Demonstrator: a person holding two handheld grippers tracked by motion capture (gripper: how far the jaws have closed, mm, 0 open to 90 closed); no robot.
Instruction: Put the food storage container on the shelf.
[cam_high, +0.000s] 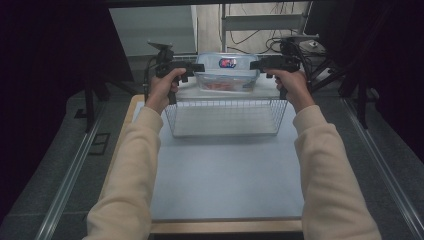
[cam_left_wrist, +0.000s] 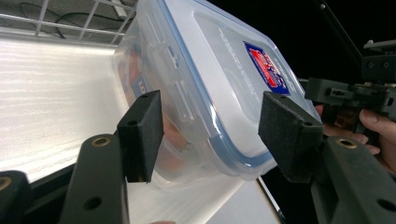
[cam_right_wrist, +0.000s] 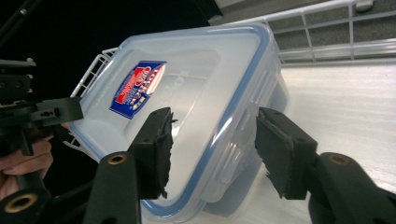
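A clear plastic container (cam_high: 227, 75) with a blue-sealed lid and a red-and-blue sticker hangs tilted over the far part of a white wire basket (cam_high: 225, 102). Something reddish lies inside it. My left gripper (cam_high: 200, 67) holds its left end and my right gripper (cam_high: 254, 65) holds its right end. In the left gripper view the container (cam_left_wrist: 219, 74) sits between the pads, one on the lid and one on the base, gripper (cam_left_wrist: 212, 121) shut on it. The right gripper (cam_right_wrist: 212, 135) clamps the container (cam_right_wrist: 196, 93) the same way.
The basket stands at the far end of a pale mat on the wooden table (cam_high: 225, 175); its wire walls (cam_right_wrist: 327, 28) rise around a white floor (cam_left_wrist: 56, 93). Dark curtains flank both sides. Cables and a metal frame (cam_high: 265, 22) stand behind the table.
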